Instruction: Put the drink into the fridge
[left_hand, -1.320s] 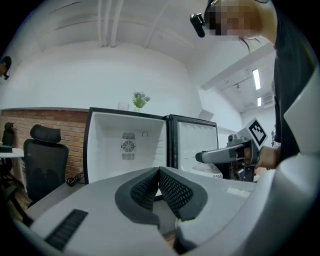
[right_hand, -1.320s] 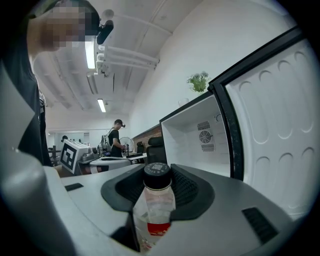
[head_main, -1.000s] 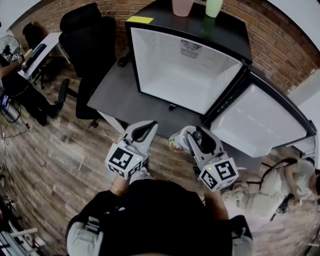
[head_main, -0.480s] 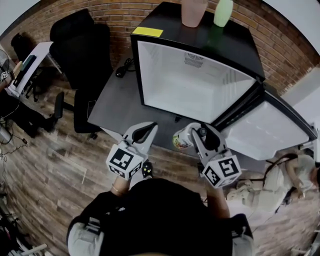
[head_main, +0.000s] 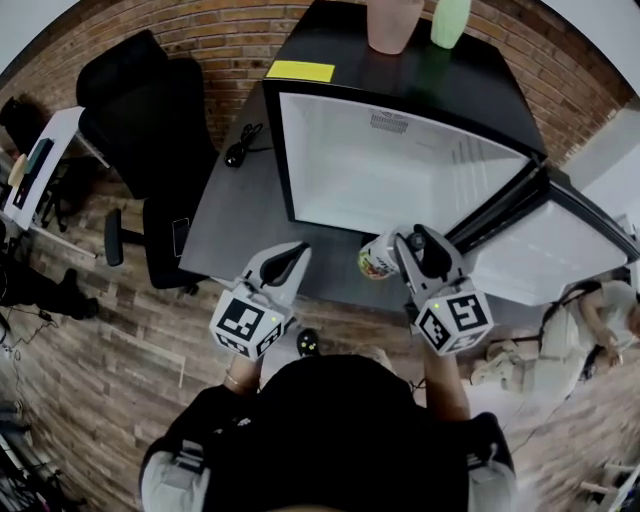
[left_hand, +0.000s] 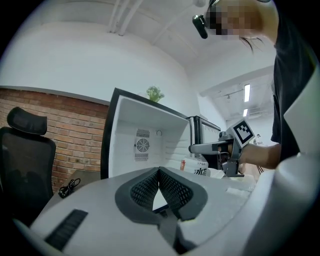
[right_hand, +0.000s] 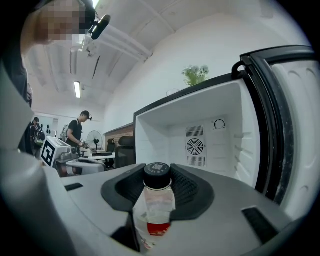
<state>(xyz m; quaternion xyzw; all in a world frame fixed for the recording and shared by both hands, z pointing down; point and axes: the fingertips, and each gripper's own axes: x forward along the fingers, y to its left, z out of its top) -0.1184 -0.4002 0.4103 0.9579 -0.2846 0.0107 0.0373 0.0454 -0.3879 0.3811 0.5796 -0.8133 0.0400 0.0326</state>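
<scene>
Clear plastic and a black cap made up the drink (right_hand: 156, 200), a small bottle with a bit of red on its label. It stood upright between the two dark pads (right_hand: 186, 188) of the right claw (head_main: 405, 248). The pads squeezed it from both sides near the top. The cap poked up just above them and the rest hung below. So the right claw was gripping the drink.

The drink was out in front of the fridge (head_main: 330, 160), close to its open mouth but not inside. The white inside of the fridge faced the claw, with a round fan grille (right_hand: 195, 146) on the back wall. The fridge door (head_main: 540, 255) was swung wide open on the right side, just beside the right claw.

The left claw (head_main: 288, 262) was off to the left, near the drink but apart from it, over the edge of a dark table (head_main: 225, 215). Its pads were pressed together at the tips with nothing between them.
</scene>
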